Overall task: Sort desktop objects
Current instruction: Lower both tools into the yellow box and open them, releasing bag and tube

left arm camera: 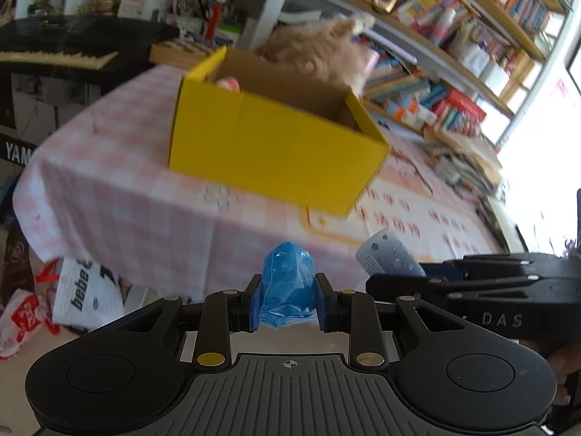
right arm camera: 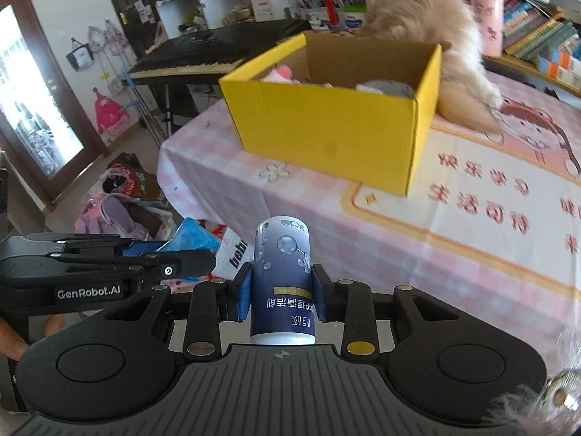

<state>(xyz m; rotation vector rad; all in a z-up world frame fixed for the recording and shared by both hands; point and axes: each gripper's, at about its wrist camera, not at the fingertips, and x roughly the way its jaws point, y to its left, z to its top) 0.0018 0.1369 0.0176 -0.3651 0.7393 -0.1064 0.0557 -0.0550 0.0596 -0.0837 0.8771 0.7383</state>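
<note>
My left gripper (left arm camera: 288,299) is shut on a blue plastic-wrapped packet (left arm camera: 287,283), held above the near edge of the table. My right gripper (right arm camera: 281,296) is shut on a dark blue and white bottle (right arm camera: 283,279) with Chinese print. Each gripper shows in the other's view: the right one (left arm camera: 399,272) with the bottle (left arm camera: 390,256), the left one (right arm camera: 181,254) with the packet (right arm camera: 194,238). An open yellow cardboard box (left arm camera: 276,149) (right arm camera: 334,123) stands on the pink checked tablecloth ahead and holds a pink toy (right arm camera: 281,72) and a grey item (right arm camera: 386,87).
A fluffy ginger cat (right arm camera: 432,36) (left arm camera: 319,51) lies right behind the box. A black keyboard (right arm camera: 196,60) stands beyond the table's left end. Bags and clutter (left arm camera: 54,301) lie on the floor to the left. Bookshelves (left arm camera: 454,54) run along the right side.
</note>
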